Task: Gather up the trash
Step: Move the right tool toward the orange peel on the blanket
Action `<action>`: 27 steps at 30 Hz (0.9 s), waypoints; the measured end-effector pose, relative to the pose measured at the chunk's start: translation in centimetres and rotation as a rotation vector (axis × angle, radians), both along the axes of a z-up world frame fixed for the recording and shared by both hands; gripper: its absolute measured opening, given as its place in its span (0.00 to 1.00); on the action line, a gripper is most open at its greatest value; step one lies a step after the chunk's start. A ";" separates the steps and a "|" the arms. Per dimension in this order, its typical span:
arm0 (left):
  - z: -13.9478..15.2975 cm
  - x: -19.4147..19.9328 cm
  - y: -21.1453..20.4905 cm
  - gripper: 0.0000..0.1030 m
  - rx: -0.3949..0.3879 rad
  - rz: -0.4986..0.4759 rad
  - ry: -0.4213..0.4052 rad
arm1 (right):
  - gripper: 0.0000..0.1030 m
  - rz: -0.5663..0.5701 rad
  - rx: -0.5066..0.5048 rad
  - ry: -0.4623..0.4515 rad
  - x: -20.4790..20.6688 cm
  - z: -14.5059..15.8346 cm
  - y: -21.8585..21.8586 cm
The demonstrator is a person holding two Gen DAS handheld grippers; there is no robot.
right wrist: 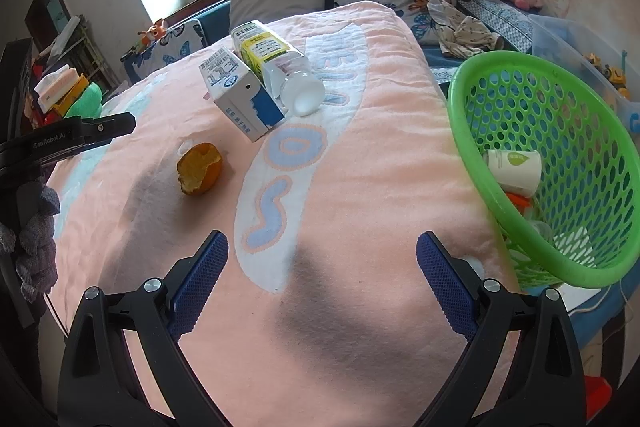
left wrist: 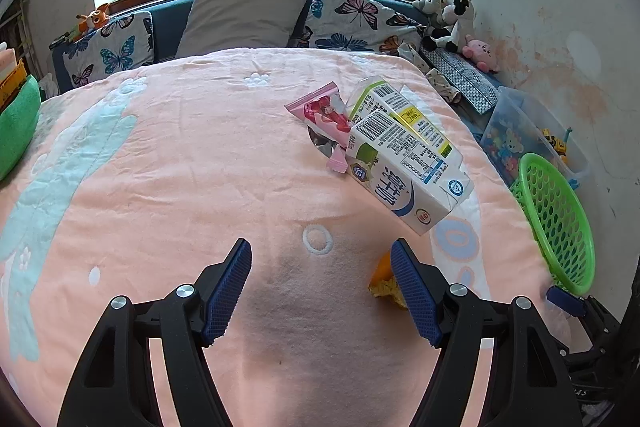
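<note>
Trash lies on a pink blanket (left wrist: pixel 160 167). A white milk carton (left wrist: pixel 404 171) rests beside a clear bottle with a yellow-green label (left wrist: pixel 400 103) and a pink snack wrapper (left wrist: pixel 324 111). An orange peel (left wrist: pixel 380 277) sits just behind the right finger of my left gripper (left wrist: pixel 321 245), which is open and empty above the blanket. My right gripper (right wrist: pixel 322 239) is also open and empty. From it, the peel (right wrist: pixel 200 169) is ahead left, with the carton (right wrist: pixel 244 95) and bottle (right wrist: pixel 280 67) farther off. A green basket (right wrist: pixel 460 115) on the right holds a paper cup (right wrist: pixel 516 171) and other scraps.
Pillows (left wrist: pixel 244 11) and butterfly cushions (left wrist: pixel 352 19) line the headboard. Plush toys (left wrist: pixel 452 19) and a clear bin of toys (left wrist: pixel 520 131) stand along the right wall. A green cushion (left wrist: pixel 16 131) sits at the left edge. A gloved hand (right wrist: pixel 32 243) holds the left tool.
</note>
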State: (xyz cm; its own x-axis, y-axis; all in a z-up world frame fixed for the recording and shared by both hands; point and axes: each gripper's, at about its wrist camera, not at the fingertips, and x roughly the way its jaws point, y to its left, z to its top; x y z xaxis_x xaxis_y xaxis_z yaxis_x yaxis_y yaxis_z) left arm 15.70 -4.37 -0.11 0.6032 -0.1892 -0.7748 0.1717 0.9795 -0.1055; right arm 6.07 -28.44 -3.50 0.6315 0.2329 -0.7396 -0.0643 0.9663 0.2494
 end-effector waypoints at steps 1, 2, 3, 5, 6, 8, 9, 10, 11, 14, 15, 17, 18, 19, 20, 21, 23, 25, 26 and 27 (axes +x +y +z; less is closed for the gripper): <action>-0.1 0.1 0.0 0.68 0.001 0.000 0.000 | 0.92 0.000 0.000 -0.002 0.1 0.0 0.0; -0.1 0.0 0.1 0.68 0.001 -0.001 -0.002 | 0.92 0.001 0.000 -0.005 0.1 0.1 -0.1; 0.0 0.0 0.2 0.68 0.001 -0.001 -0.002 | 0.92 0.001 -0.002 -0.008 0.1 0.2 -0.1; 0.0 0.0 0.2 0.68 0.002 0.000 -0.003 | 0.92 0.001 -0.004 -0.010 0.1 0.2 -0.1; 0.1 0.1 0.3 0.68 0.002 0.001 -0.004 | 0.92 0.001 -0.001 -0.011 0.1 0.2 -0.1; 0.4 0.2 0.5 0.68 0.002 0.001 -0.008 | 0.92 0.005 -0.006 -0.012 0.1 0.2 0.0; 0.5 0.2 0.6 0.68 0.003 0.003 -0.010 | 0.92 0.009 -0.009 -0.014 0.1 0.2 0.1; 0.7 0.3 0.7 0.68 0.002 0.002 -0.013 | 0.92 0.014 -0.010 -0.014 0.2 0.2 0.2; 0.8 0.3 0.7 0.68 0.004 0.002 -0.015 | 0.92 0.018 -0.013 -0.014 0.2 0.2 0.3; 1.2 0.5 1.1 0.68 0.007 0.008 -0.020 | 0.92 0.035 -0.022 -0.019 0.5 0.4 0.7; 1.2 0.6 1.3 0.68 0.007 0.011 -0.020 | 0.92 0.045 -0.025 -0.023 0.6 0.5 1.0; 1.4 0.8 1.6 0.68 0.011 0.017 -0.021 | 0.92 0.061 -0.029 -0.024 0.8 0.5 1.4; 1.4 0.9 1.7 0.68 0.012 0.019 -0.020 | 0.92 0.073 -0.032 -0.023 1.0 0.5 1.6; 1.4 1.1 1.9 0.68 0.012 0.022 -0.019 | 0.92 0.083 -0.036 -0.025 1.1 0.6 1.9; 1.5 1.1 2.0 0.68 0.013 0.025 -0.019 | 0.92 0.095 -0.042 -0.027 1.2 0.6 2.3; 1.5 1.3 2.2 0.68 0.016 0.028 -0.018 | 0.91 0.109 -0.047 -0.029 1.4 0.7 2.7; 1.7 1.6 2.5 0.68 0.019 0.034 -0.019 | 0.90 0.134 -0.051 -0.032 1.7 0.8 3.4; 1.8 1.8 2.6 0.68 0.024 0.039 -0.020 | 0.90 0.162 -0.057 -0.037 2.1 1.0 4.2; 1.8 1.9 2.7 0.68 0.024 0.041 -0.019 | 0.89 0.176 -0.055 -0.040 2.3 1.1 4.6; 1.9 2.1 2.7 0.68 0.024 0.042 -0.018 | 0.89 0.187 -0.056 -0.042 2.5 1.1 5.0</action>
State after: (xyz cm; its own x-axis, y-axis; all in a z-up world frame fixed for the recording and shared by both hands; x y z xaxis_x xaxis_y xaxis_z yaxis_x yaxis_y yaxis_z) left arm 17.79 -1.64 1.77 0.6244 -0.1448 -0.7675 0.1316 0.9881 -0.0793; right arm 8.59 -23.39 -2.37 0.6119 0.3081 -0.7285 -0.2531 0.9488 0.1888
